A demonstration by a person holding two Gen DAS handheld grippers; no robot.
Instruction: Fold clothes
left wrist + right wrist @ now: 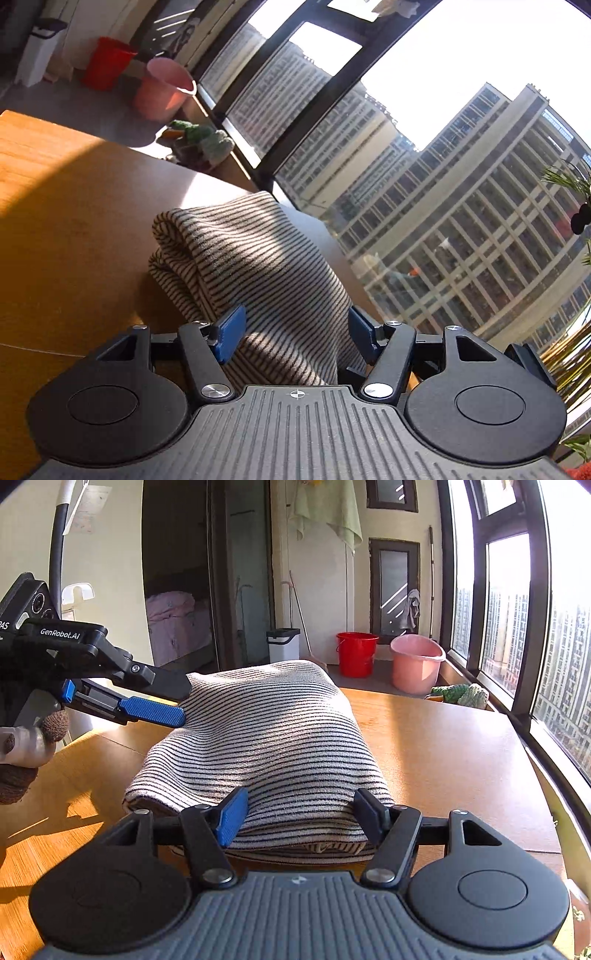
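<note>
A black-and-white striped garment [266, 746] lies folded in a thick bundle on the wooden table [450, 746]. My right gripper [299, 814] is open, its blue pads on either side of the bundle's near edge. My left gripper [295, 330] is open too, with the striped garment [255, 266] between its fingers at the bundle's left side. In the right wrist view the left gripper [173, 701] reaches in from the left, its blue finger [153, 712] against the cloth.
The table's far edge runs beside a large window [517, 627]. A red bucket [356, 653], a pink bucket [415, 662] and a white bin [283, 644] stand on the floor beyond. A green knitted item [461, 694] lies by the window.
</note>
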